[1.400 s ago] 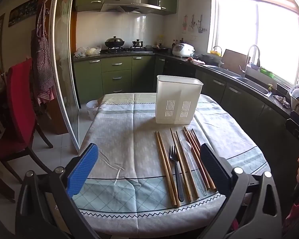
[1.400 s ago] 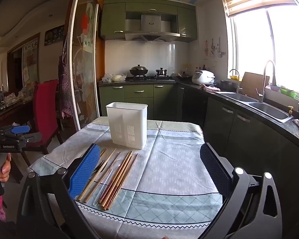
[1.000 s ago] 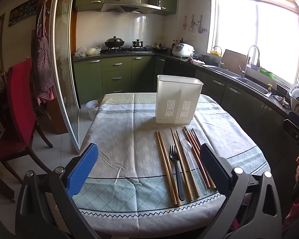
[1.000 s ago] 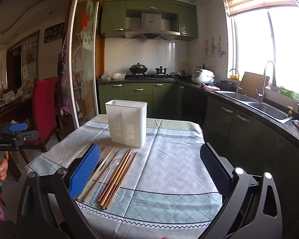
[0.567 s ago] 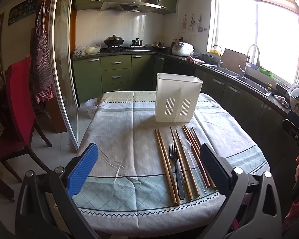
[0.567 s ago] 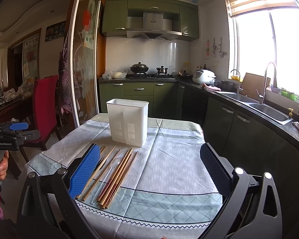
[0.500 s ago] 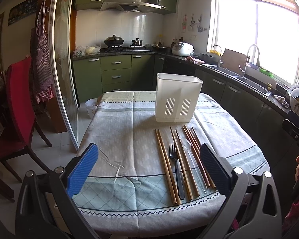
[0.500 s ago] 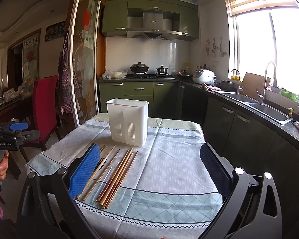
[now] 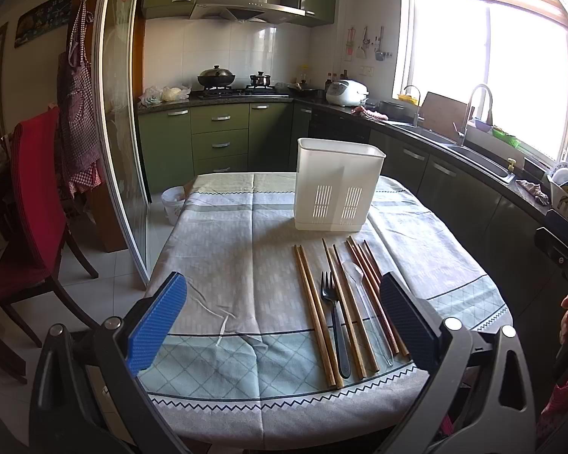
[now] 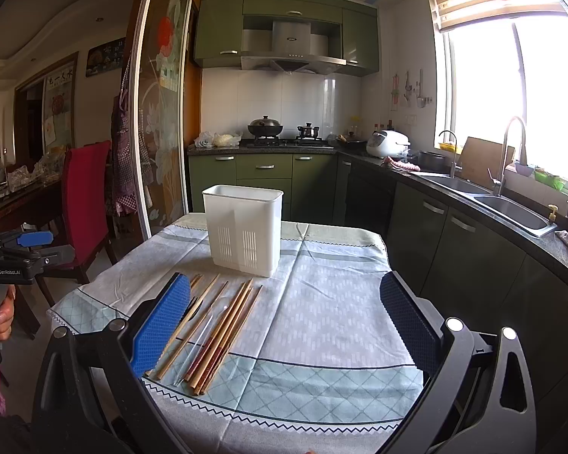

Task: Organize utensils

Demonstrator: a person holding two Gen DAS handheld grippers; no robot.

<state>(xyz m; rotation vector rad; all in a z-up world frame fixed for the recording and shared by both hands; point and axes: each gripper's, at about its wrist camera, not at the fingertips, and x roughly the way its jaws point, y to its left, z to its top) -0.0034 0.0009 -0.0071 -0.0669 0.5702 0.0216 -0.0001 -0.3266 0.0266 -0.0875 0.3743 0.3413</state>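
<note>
Chopsticks [image 9: 314,314], a dark fork [image 9: 335,325] and a clear spoon [image 9: 363,302] lie in a row on the table [image 9: 227,265], just before the white holder [image 9: 337,185] (upright, empty-looking). Left claw [image 9: 284,317] and right claw [image 10: 284,321] both hover spread wide, holding nothing. "GenRobot.AI" reads on the left tool's body. Red chair [image 10: 83,196] stands beside the table.

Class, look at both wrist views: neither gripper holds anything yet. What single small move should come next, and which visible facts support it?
Probably lower the left gripper toward the black fork. Both grippers are open and empty, the white holder stands upright behind the row, and the fork lies flat among the chopsticks, nearer the left gripper than the right gripper.
</note>
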